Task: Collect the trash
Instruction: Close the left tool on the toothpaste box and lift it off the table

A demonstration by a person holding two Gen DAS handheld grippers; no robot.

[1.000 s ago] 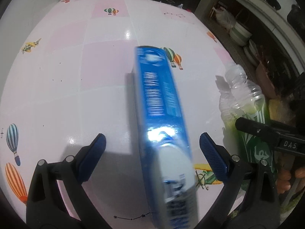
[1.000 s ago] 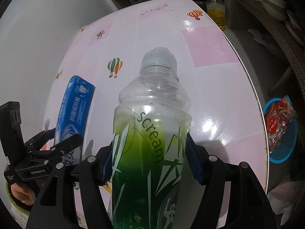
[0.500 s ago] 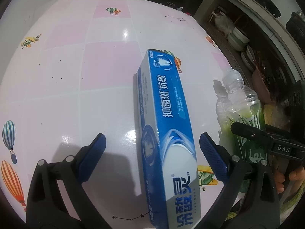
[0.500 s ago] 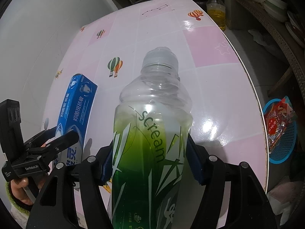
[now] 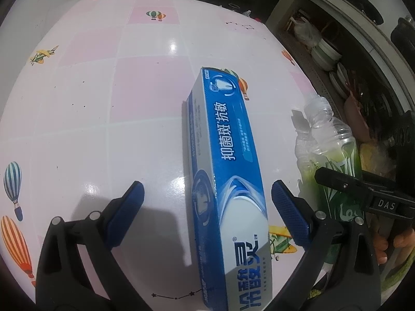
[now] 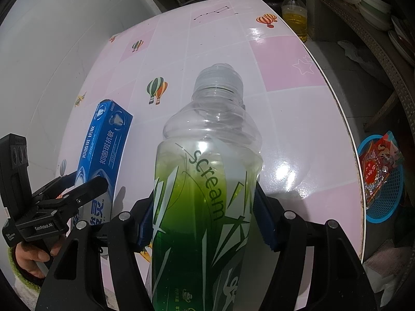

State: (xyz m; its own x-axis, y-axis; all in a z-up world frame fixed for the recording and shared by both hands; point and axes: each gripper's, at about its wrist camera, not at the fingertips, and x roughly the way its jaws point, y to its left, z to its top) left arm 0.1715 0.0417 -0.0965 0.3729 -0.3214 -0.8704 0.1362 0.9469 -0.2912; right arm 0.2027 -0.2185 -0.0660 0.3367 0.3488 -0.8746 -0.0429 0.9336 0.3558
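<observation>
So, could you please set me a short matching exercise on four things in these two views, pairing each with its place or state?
Things:
1. toothpaste box
2. Scream bottle
3. oil bottle
4. blue basket

Places or states:
a. on the floor beside the table, holding a red packet
b. lying between the open left claw
c. past the table's far edge
d. clamped in the right claw

Pairs: 1-b, 2-d, 3-c, 4-a

Glossy cardboard box (image 5: 228,171), clear smooth plastic bottle (image 6: 207,171), shiny tile-patterned tabletop (image 5: 103,98), woven plastic basket (image 6: 389,199).
</observation>
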